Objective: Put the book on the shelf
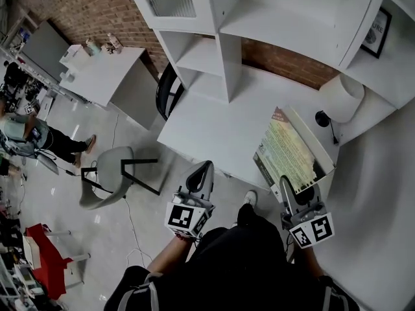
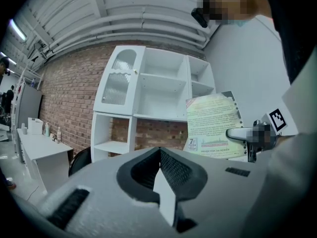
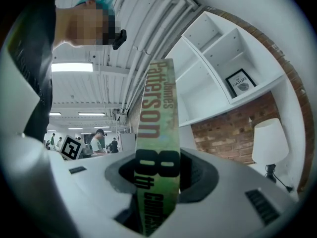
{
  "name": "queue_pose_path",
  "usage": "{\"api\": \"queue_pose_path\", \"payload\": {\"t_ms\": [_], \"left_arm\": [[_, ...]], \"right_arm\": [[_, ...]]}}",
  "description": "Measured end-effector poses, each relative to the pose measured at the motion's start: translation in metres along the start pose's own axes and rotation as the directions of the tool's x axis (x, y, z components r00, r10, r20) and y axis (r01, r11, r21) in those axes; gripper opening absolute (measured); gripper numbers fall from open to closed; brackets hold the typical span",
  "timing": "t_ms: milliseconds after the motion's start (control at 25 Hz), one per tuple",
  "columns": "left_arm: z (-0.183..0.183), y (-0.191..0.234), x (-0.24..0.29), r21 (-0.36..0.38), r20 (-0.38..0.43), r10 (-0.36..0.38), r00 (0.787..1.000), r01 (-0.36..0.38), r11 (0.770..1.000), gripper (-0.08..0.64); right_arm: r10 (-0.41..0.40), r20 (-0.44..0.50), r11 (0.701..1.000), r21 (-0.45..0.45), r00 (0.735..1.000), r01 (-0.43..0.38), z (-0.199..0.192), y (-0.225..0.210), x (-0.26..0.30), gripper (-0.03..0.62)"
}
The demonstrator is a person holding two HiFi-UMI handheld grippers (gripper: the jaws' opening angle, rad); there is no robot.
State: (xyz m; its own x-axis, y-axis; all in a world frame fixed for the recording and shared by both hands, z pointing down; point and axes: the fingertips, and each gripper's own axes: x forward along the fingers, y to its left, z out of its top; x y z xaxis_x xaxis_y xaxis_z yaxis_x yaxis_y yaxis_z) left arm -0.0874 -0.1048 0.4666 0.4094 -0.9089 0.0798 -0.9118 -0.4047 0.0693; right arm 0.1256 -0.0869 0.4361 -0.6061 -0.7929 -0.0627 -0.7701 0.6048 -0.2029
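My right tongs (image 1: 287,188) are pinching a paperback book (image 1: 290,149) by its lower end. In the right gripper view the pads are pressing on both faces, and the green spine with dark lettering (image 3: 157,133) is standing up between the jaws. The book is sticking out ahead of these tongs, over the white desk (image 1: 214,131), not on any shelf.

My left tongs (image 1: 202,172) are pressed together with nothing between the pads (image 2: 171,168). They are pointing level, left of the right tongs and apart from the book.

The white shelf unit (image 1: 220,50) is standing beyond both tongs, its open compartments facing me. A white lamp (image 1: 342,98) is sitting ahead and right of the right tongs. A framed picture (image 1: 376,31) is standing in a compartment beyond the lamp.
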Motion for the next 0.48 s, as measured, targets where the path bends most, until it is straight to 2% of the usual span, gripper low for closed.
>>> {"api": "queue_pose_path", "payload": {"t_ms": [200, 480], "left_arm": [[0.003, 0.021, 0.038, 0.005, -0.016, 0.020, 1.000, -0.020, 1.000, 0.018], [0.019, 0.037, 0.083, 0.003, 0.018, 0.021, 1.000, -0.021, 1.000, 0.018]], "right_arm": [[0.017, 0.006, 1.000, 0.001, 1.000, -0.017, 0.008, -0.027, 0.037, 0.164], [0.056, 0.029, 0.998, -0.016, 0.998, -0.055, 0.020, -0.049, 0.082, 0.164]]}}
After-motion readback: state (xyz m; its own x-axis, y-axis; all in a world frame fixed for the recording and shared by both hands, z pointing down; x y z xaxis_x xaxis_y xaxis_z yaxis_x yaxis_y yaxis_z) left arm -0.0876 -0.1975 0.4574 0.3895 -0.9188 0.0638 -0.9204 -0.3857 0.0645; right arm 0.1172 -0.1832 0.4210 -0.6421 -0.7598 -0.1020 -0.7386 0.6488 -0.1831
